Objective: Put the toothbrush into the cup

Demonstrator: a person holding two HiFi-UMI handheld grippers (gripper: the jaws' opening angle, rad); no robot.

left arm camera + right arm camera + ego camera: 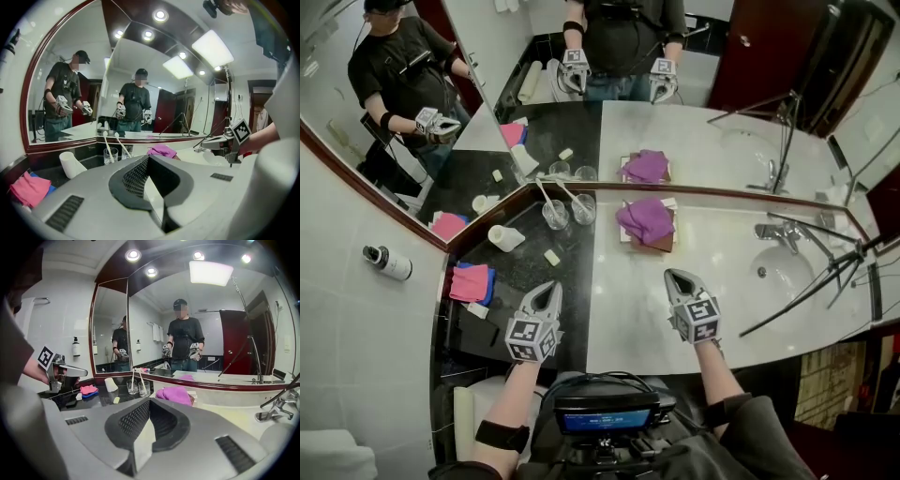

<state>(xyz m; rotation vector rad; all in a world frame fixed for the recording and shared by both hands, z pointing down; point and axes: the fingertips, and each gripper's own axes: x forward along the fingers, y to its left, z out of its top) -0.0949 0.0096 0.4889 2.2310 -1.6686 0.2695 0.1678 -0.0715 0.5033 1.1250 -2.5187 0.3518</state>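
Nearest us, a recorder with a blue screen (pixel 605 419) sits at the person's chest. Just past it both tools hang over the near edge of the bench (pixel 628 300).

Left tool (pixel 551 287): jaws pressed together, nothing between them (its own view shows only bare surface past the tips). Right tool (pixel 676 276): likewise closed and empty. Both aim toward the far wall, well apart from the task's things. We read this as a rest posture, since nothing is left to carry.

Two glass cups stand side by side at the far edge, against the mirror (pixel 694 131). A white toothbrush (pixel 546 195) leans in the left cup (pixel 555 215), and a second toothbrush (pixel 569 194) leans in the right cup (pixel 583 208). Each is propped by its cup's rim. We judge the task done.

Surface: dark polished stone on the left, pale marble on the right.
- A purple cloth (pixel 645 220) is bunched on a wooden tray just right of the cups.
- A white paper cup (pixel 506 238) lies on its side to their left.
- Pink and blue cloths (pixel 471 281) are stacked near left.
- A small soap bar (pixel 551 256) lies between.

Room: a bathroom corner with mirrors on two walls. The basin (pixel 783 272) and faucet (pixel 780 232) are at the right, with tripod legs (pixel 825 277) slanting across them.
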